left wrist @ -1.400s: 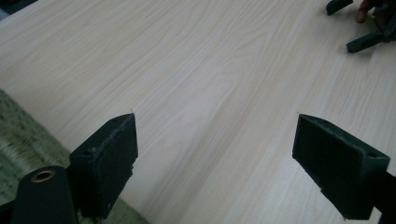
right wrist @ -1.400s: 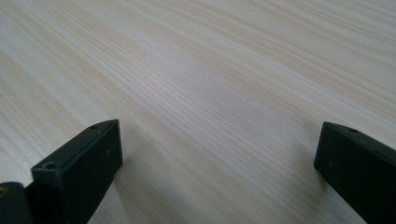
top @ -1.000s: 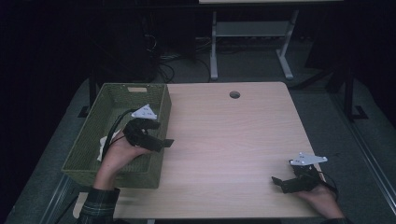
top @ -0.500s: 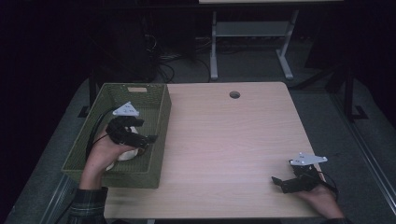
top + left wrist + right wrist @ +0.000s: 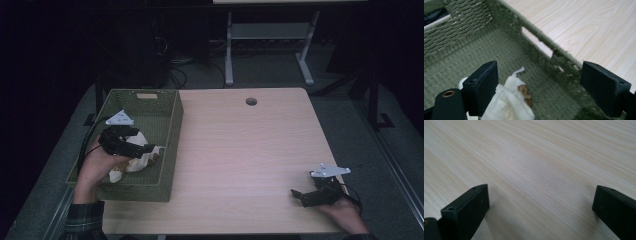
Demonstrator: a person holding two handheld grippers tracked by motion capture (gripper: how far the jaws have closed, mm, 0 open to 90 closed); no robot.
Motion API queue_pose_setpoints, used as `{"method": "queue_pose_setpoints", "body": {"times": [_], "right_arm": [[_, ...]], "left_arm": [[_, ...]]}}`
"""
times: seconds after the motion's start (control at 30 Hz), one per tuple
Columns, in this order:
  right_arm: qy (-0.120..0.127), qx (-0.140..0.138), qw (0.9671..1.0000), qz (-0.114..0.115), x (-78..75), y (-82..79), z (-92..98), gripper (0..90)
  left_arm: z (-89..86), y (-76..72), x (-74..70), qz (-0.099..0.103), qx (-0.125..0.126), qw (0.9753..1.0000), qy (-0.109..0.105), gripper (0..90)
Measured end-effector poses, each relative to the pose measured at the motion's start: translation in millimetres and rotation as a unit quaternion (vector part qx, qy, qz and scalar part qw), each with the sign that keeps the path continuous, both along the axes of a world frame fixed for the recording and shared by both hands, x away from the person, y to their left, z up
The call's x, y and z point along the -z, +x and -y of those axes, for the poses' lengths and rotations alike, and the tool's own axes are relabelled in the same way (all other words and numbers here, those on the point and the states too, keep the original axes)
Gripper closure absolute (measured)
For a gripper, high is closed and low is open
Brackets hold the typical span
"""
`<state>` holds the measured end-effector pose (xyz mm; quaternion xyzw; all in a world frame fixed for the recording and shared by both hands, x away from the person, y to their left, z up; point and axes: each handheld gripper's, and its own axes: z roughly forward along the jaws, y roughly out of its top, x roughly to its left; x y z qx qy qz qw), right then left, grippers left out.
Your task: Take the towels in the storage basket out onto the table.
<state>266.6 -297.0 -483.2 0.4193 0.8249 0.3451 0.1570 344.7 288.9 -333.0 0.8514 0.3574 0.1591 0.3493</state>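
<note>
A green woven basket [image 5: 172, 122] stands on the left side of the wooden table [image 5: 250, 150]. Inside it lies a white cloth bundle [image 5: 137, 157] with a brown patch; in the left gripper view the cloth [image 5: 510, 102] lies low, beside the left jaw. My left gripper [image 5: 150, 148] hangs inside the basket over the cloth, and its jaws [image 5: 541, 86] stand wide apart with nothing between them. My right gripper [image 5: 299, 196] rests near the table's front right corner, open over bare wood [image 5: 536, 182].
The basket's right wall [image 5: 549, 47] runs close past my left gripper's right jaw. A round cable hole [image 5: 251, 101] sits at the table's far edge. A metal stand [image 5: 270, 40] and cables lie on the dark floor beyond.
My left gripper moved from above the basket's right wall, left into the basket, then down over the white cloth. The right gripper has stayed put.
</note>
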Motion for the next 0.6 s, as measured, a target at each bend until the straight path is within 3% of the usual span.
{"method": "queue_pose_setpoints", "body": {"times": [0.27,0.4,0.6], "right_arm": [[0.0,0.0,1.0,0.0,0.0,0.0,0.0,0.7],[0.0,0.0,1.0,0.0,0.0,0.0,0.0,0.8],[0.0,0.0,1.0,0.0,0.0,0.0,0.0,0.7]], "left_arm": [[-16.3,8.2,18.2,-0.008,-0.014,0.9999,0.007,14.4],[-21.8,13.2,30.8,-0.014,-0.018,0.9994,0.028,14.4],[-27.9,18.0,45.8,-0.025,-0.022,0.9988,0.036,14.4]]}}
